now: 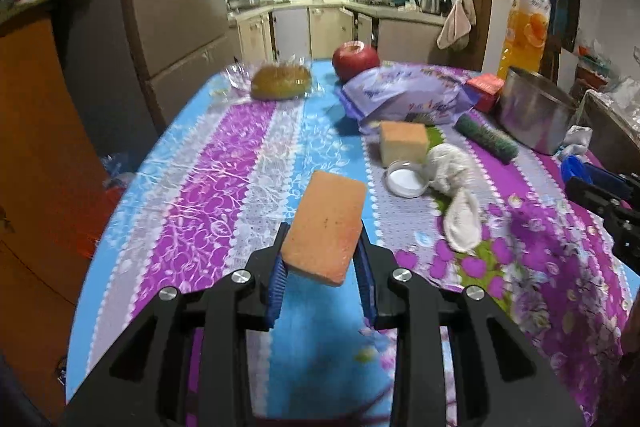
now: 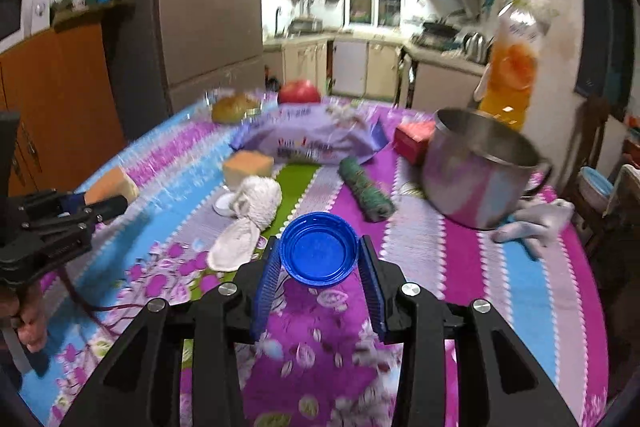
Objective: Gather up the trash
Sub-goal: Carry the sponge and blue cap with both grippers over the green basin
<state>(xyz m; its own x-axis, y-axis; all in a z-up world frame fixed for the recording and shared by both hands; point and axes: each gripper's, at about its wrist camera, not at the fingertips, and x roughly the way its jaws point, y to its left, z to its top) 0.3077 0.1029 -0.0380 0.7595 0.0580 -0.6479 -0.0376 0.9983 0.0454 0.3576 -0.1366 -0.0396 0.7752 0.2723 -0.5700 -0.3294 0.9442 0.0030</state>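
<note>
My left gripper (image 1: 322, 251) is shut on an orange sponge (image 1: 326, 225) and holds it above the flowered tablecloth (image 1: 208, 179). It also shows at the left of the right wrist view (image 2: 100, 205) with the sponge (image 2: 110, 185). My right gripper (image 2: 318, 259) is shut on a blue bottle cap (image 2: 318, 249) above the cloth. In the left wrist view the right gripper is at the right edge (image 1: 588, 187). On the table lie a yellow sponge (image 1: 402, 143), a white lid (image 1: 406, 179), a white sock (image 1: 456, 187) and a purple wrapper (image 1: 404, 95).
A steel pot (image 2: 476, 167), a green scrub roll (image 2: 366, 189), a red box (image 2: 414, 139), an apple (image 1: 356, 59), wrapped bread (image 1: 280, 81) and an orange drink bottle (image 1: 524, 27) stand toward the far and right side. A crumpled cloth (image 2: 536, 219) lies beside the pot.
</note>
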